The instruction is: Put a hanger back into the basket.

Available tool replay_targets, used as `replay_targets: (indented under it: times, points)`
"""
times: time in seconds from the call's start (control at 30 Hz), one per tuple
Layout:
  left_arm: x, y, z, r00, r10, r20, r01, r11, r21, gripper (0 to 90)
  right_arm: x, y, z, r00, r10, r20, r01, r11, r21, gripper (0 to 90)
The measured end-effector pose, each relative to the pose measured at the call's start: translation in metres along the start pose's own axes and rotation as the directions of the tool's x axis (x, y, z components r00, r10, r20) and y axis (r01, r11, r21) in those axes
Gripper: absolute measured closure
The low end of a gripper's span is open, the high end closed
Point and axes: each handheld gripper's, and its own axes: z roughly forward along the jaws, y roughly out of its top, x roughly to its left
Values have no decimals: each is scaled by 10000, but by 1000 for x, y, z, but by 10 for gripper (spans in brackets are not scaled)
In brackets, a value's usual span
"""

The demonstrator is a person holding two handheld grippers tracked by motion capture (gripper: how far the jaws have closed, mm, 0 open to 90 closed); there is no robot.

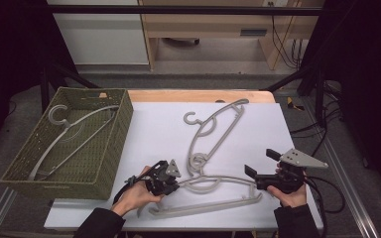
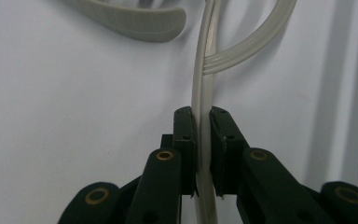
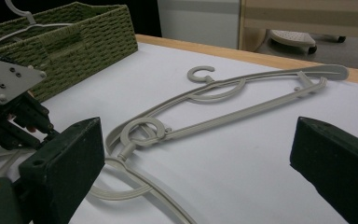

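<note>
Your left tool (image 1: 171,182) is closed on the near hanger (image 1: 213,196), gripping the thin grey bar at its left end; in the left gripper view both pads (image 2: 186,149) press flat on the bar. This hanger lies on the white worktop (image 1: 258,129) in front of you, and its hook is threaded through the ring of the far hanger (image 1: 216,131), which lies further back on the worktop. Your right tool (image 1: 264,166) is wide open and holds nothing, hovering just beside the right end of the near hanger. A third hanger (image 1: 72,136) is already in the green basket (image 1: 106,166) on the left.

I judge you are at the grasp step, and the lift to the basket comes next. The linked hook may drag the far hanger along, so the right tool could hold that one down.
</note>
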Motion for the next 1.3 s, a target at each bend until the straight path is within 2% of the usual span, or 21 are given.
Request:
replay_targets:
  times: [0.23,0.53,0.67,0.73,0.77,0.8,0.93,0.97,1.07,1.3]
  points:
    - [-5,1,-12,9998,-117,-170,105,9977,-669,817,0,0,-1,10000,17,-27,-17,10000,-9,32]
    - [-5,1,-34,9987,-415,-290,365,9873,-1548,818,0,1,-2,10000,7,-30,-7,10000,-35,33]
    - [-3,0,-45,9973,-599,-426,518,9838,-1717,818,-1,1,-3,10000,-33,-53,32,10000,-51,32]
    - [-3,-1,-48,9951,-808,-575,688,9799,-1874,817,-1,1,-3,10000,-37,-43,37,10000,-43,32]
    - [-2,-2,-50,9944,-857,-618,732,9804,-1827,818,-1,1,-3,10000,-8,-14,8,10000,-58,32]
    - [-1,-2,-51,9925,-1018,-669,871,9769,-1951,817,-1,1,-3,10000,-4,-10,4,10000,-61,32]
    - [2,-5,-59,9882,-1233,-908,1034,9747,-1980,817,-1,1,-4,10000,-15,17,16,10000,-57,32]
    - [2,-6,-60,9860,-1357,-973,1127,9708,-2118,817,-1,1,-4,10000,-44,-11,44,10000,-45,32]
    - [5,-8,-67,9824,-1519,-1087,1249,9670,-2219,817,-2,1,-5,10000,-12,23,12,10000,-81,32]
    - [12,-14,-87,9719,-1950,-1315,1556,9524,-2622,817,-3,0,-6,10000,28,63,-28,10000,-74,32]
